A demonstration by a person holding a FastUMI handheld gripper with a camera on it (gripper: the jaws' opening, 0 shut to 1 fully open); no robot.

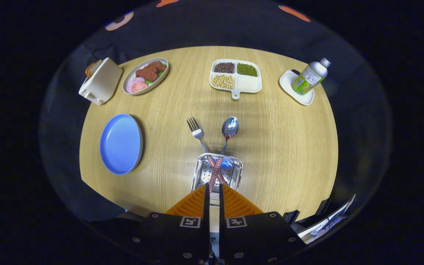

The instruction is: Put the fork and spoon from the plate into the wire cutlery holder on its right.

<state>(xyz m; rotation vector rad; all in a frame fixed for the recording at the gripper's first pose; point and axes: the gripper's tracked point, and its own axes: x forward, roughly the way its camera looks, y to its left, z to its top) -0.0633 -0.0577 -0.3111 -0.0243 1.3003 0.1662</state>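
The fork (195, 129) and the spoon (230, 127) both lie in the perforated metal cutlery holder (236, 173), just beyond my fingers. Their red checked handles cross inside it, and their heads stick out over its far rim above the wooden table. The blue plate (120, 143) sits to the left of the holder with nothing on it. My gripper (214, 187) hangs over the holder's near edge. Its orange fingers (193, 202) stand shut, with only a thin slit between them. The spoon handle's end lies right at the fingertips, below them; I see no finger pressing on it.
A white toaster (101, 81) and an oval dish of food (145, 75) stand at the far left. A white divided tray of beans (236, 75) is straight beyond the cutlery. A bottle (309, 77) stands on a small white dish at the far right. Papers (326, 224) lie at the near right.
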